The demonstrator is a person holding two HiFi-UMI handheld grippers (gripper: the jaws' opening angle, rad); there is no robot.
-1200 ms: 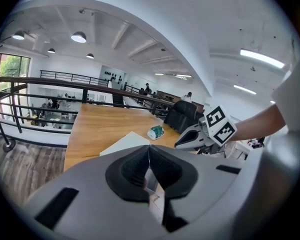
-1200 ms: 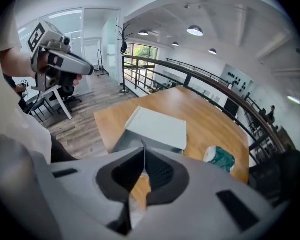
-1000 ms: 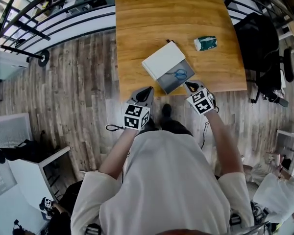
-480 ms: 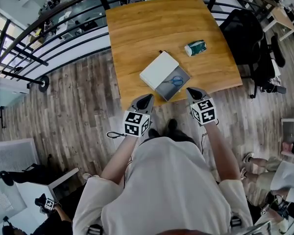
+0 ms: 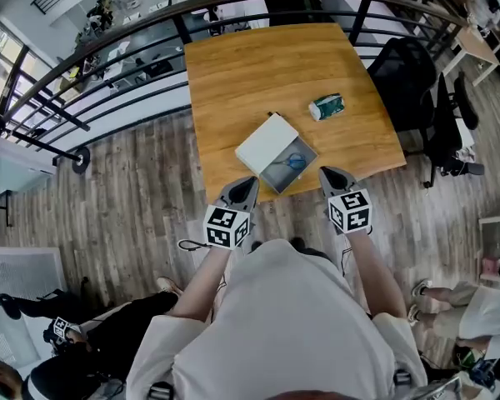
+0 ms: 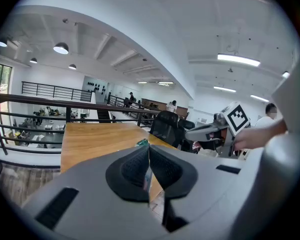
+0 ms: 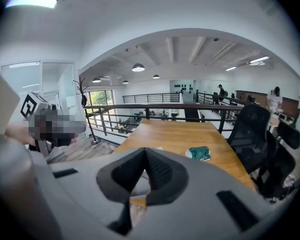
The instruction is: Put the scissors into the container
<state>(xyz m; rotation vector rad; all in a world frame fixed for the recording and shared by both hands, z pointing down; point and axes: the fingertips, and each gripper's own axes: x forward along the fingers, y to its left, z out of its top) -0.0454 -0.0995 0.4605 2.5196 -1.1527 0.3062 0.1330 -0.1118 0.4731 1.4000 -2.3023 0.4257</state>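
both the left gripper (image 5: 249, 182) and right gripper (image 5: 324, 173) hang clenched, empty; the blue-handled metal scissors (image 5: 295, 161) lie inside the open grey rectangular container (image 5: 277, 176), so the job looks done to me.

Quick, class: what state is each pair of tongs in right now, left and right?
Left tongs: closed, holding nothing.
Right tongs: closed, holding nothing.

The container (image 5: 282, 177) opens upward, white lid (image 5: 267, 142) touching its far-left edge, packet (image 5: 326, 106) well apart.
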